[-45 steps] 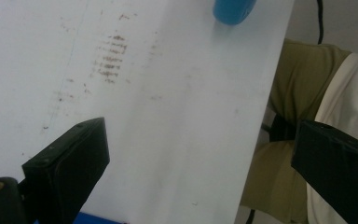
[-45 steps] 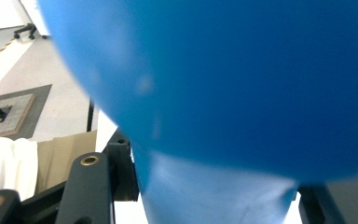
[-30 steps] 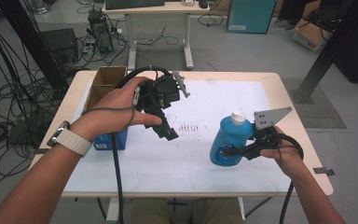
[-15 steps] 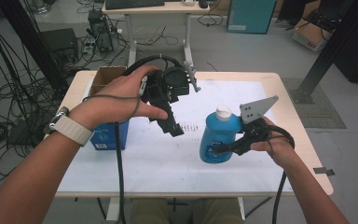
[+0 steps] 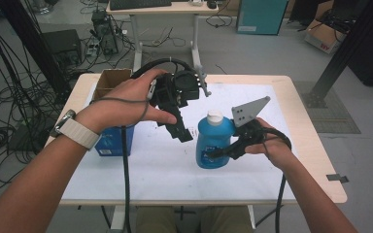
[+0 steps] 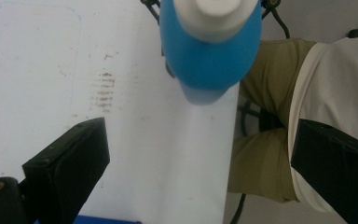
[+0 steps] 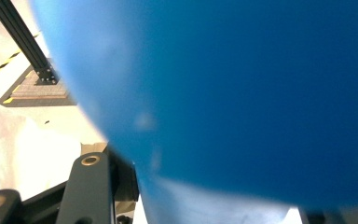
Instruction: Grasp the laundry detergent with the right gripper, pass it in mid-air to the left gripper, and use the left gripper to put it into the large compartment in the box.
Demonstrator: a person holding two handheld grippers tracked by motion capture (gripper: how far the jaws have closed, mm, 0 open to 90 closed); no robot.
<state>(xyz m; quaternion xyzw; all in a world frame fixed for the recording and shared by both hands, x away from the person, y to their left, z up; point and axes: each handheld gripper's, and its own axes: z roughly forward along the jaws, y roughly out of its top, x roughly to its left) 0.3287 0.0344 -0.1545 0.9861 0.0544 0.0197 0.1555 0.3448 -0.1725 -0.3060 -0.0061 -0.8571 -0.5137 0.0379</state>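
Observation:
A blue bottle [image 5: 212, 141] with a white cap [image 5: 215, 116] hangs tilted above the middle of the white table [image 5: 141, 170]. My right gripper [image 5: 214, 153] is shut on its lower body from the right. In the right gripper view the blue bottle [image 7: 242, 93] sits close against the lens, beside one black finger [image 7: 91, 186]. My left gripper [image 5: 184, 127] hovers just left of the cap, pointing down. In the left gripper view the left gripper [image 6: 200, 172] is open and holds nothing, with the bottle [image 6: 209, 56] ahead of its fingers [image 6: 70, 163], cap toward the camera.
An open cardboard box [image 5: 110, 81] stands at the table's left edge, with a blue box [image 5: 115, 143] in front of it. Cables [image 5: 5, 136] lie on the floor to the left, a desk [image 5: 165, 9] stands behind, and a dark post [image 5: 340, 53] rises at the right.
The right gripper has carried the bottle left and slightly up, close to the left gripper. The left hand has shifted only a little, toward the far side.

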